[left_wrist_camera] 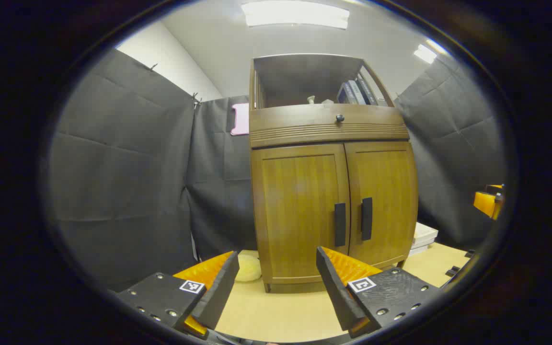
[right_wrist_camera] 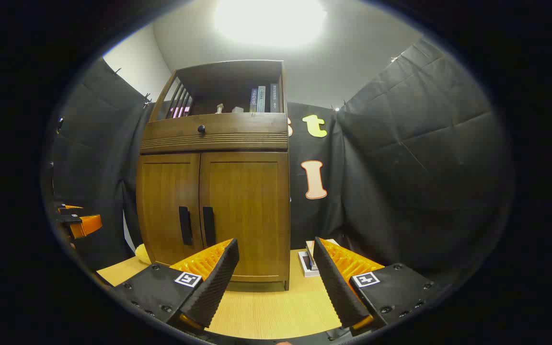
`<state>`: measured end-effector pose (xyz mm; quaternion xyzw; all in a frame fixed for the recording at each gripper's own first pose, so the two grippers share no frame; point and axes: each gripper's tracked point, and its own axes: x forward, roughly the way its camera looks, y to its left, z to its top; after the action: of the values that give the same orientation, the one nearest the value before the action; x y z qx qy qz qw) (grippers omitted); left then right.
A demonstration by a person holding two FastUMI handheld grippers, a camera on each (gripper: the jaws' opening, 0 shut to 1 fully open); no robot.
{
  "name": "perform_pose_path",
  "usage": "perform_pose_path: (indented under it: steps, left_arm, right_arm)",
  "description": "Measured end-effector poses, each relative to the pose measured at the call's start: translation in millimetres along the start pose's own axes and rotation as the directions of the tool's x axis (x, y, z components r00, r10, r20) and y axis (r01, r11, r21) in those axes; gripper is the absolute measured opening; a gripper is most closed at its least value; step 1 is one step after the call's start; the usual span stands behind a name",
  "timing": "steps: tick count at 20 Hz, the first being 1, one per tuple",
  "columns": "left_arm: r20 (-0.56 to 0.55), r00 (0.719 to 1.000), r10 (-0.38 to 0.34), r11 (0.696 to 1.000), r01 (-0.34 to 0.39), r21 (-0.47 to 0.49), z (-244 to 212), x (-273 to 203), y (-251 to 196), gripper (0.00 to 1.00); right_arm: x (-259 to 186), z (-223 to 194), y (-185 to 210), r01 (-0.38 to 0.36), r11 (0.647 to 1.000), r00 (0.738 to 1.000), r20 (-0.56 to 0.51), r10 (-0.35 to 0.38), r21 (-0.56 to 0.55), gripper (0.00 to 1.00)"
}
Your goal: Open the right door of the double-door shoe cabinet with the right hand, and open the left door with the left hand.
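A brown wooden shoe cabinet [left_wrist_camera: 328,191] [right_wrist_camera: 216,201] stands on a light wood table, both doors closed. Its left door [left_wrist_camera: 300,211] [right_wrist_camera: 168,206] and right door [left_wrist_camera: 384,201] [right_wrist_camera: 247,211] each carry a dark vertical handle near the middle seam: left handle [left_wrist_camera: 339,224] [right_wrist_camera: 185,225], right handle [left_wrist_camera: 366,218] [right_wrist_camera: 208,226]. My left gripper [left_wrist_camera: 276,282] is open, well short of the cabinet front. My right gripper [right_wrist_camera: 276,278] is open too, apart from the cabinet and off to its right side. The right gripper [left_wrist_camera: 489,201] also shows at the far right of the left gripper view, and the left gripper [right_wrist_camera: 77,223] at the far left of the right gripper view.
A drawer with a round knob [left_wrist_camera: 339,118] and an open shelf with books [left_wrist_camera: 355,92] top the cabinet. A pale yellow soft object [left_wrist_camera: 247,267] lies left of the cabinet, stacked books [left_wrist_camera: 422,237] [right_wrist_camera: 309,261] lie to its right. Black cloth walls surround the table [left_wrist_camera: 276,311].
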<state>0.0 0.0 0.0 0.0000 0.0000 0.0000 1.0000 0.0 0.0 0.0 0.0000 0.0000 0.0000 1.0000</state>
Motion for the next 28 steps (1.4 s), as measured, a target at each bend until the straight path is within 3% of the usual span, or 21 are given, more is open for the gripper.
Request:
perform_pose_path:
  steps: [18, 28]
  left_arm:
    - [-0.002, 1.000, 0.014, 1.000, -0.014, -0.004, 1.8, 4.0, 2.1, 0.93]
    - [0.002, 0.998, 0.064, 0.998, -0.065, 0.024, -2.0, 8.2, 9.3, 0.93]
  right_arm:
    - [16.1, -3.3, 3.3, 0.001, 1.000, 1.000, -0.003, -0.001, 0.012, 0.98]
    - [60.6, 13.7, 29.5, -0.071, 0.997, 0.997, 0.029, 0.070, 0.033, 0.98]
